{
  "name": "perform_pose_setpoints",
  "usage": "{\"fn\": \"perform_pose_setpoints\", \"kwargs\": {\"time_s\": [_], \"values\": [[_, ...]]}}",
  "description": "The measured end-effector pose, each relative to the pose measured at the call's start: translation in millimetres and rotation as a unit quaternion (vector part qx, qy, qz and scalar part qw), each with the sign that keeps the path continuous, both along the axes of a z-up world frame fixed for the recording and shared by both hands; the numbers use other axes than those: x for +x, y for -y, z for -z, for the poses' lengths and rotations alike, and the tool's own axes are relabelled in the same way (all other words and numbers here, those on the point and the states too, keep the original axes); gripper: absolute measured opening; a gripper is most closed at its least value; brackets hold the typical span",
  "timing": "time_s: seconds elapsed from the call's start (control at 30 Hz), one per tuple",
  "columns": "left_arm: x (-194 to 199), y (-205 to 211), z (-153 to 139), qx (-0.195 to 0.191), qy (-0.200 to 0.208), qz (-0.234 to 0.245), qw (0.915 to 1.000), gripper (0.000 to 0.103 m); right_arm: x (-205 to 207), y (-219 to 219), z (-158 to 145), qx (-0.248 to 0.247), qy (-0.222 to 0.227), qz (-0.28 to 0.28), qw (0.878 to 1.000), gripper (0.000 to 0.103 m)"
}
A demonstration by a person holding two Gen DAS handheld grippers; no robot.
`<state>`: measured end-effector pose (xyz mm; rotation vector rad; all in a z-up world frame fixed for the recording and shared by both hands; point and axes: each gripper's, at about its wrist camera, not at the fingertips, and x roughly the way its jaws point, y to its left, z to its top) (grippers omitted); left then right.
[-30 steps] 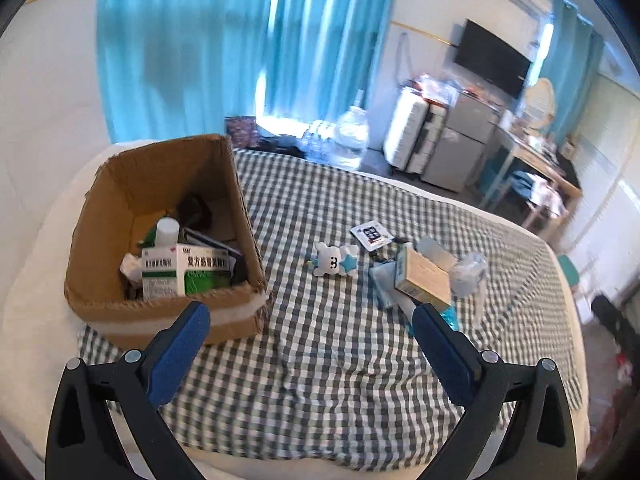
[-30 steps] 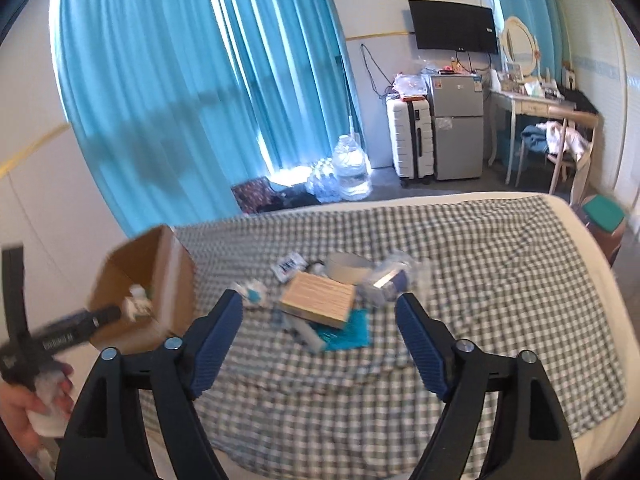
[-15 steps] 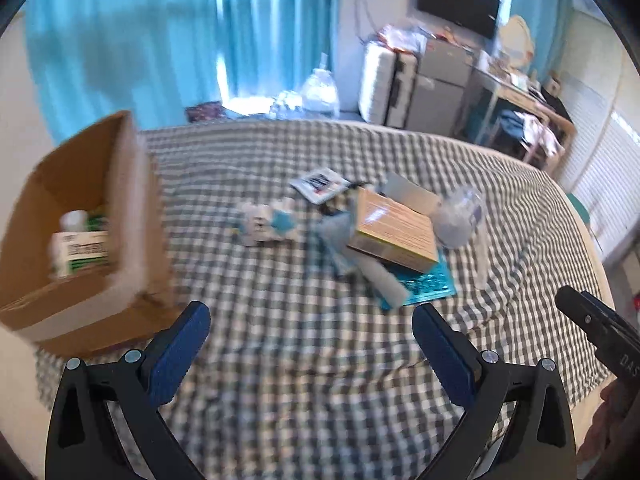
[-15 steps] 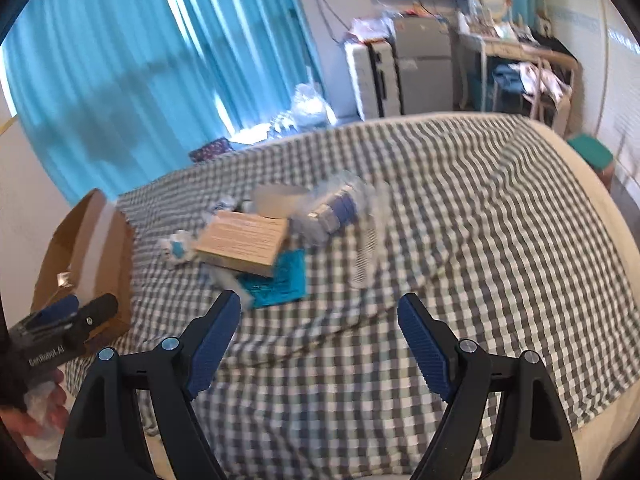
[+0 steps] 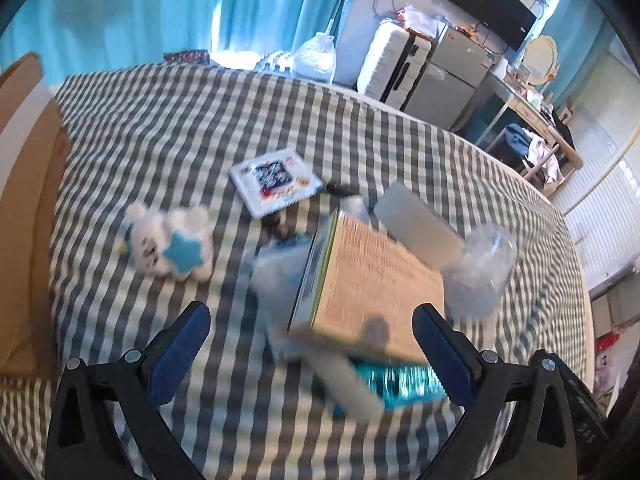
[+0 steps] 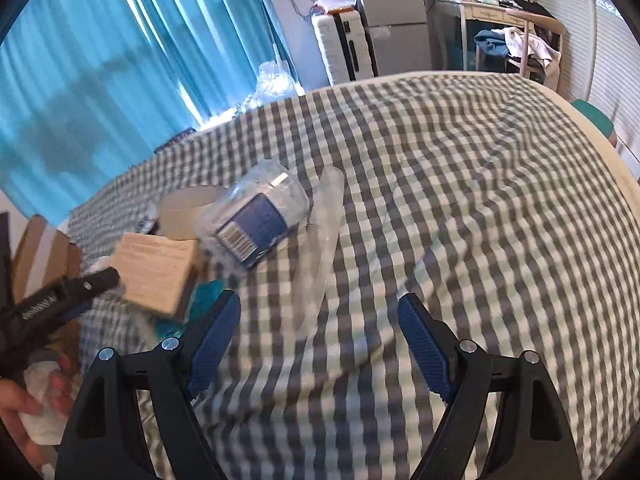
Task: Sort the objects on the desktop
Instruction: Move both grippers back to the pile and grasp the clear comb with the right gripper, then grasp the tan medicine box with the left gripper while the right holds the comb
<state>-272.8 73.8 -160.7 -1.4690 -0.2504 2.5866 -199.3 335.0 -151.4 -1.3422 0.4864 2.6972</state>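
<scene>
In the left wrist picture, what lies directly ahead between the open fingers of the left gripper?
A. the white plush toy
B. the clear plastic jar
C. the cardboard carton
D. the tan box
D: the tan box sits centred ahead of the left gripper, whose jaws stand wide open and hold nothing.

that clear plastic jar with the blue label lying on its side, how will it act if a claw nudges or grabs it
The clear jar lies on its side on the checked cloth, so a nudge would probably roll it. Its smooth, glossy wall may slip between pads. It looks thin-walled, so likely light and somewhat squashable. Both claws, left and right, are open.
</scene>
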Motion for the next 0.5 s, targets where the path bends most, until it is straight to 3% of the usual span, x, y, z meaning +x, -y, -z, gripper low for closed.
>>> {"fn": "perform_pose_setpoints", "kwargs": {"time_s": [0.27, 0.37, 0.5], "values": [[-30, -23, 19, -0.011, 0.012, 0.051, 0.9986, 0.103, -50, 7, 48, -0.034, 0.046, 0.001, 0.998, 0.059], [-35, -34, 16, -0.03, 0.018, 0.09, 0.9953, 0.103, -45, -2, 50, -0.036, 0.04, 0.031, 0.998, 0.028], [-25, -53, 5, -0.063, 0.007, 0.136, 0.9887, 0.101, -30, -11, 49, -0.059, 0.03, 0.036, 0.997, 0.028]]}}
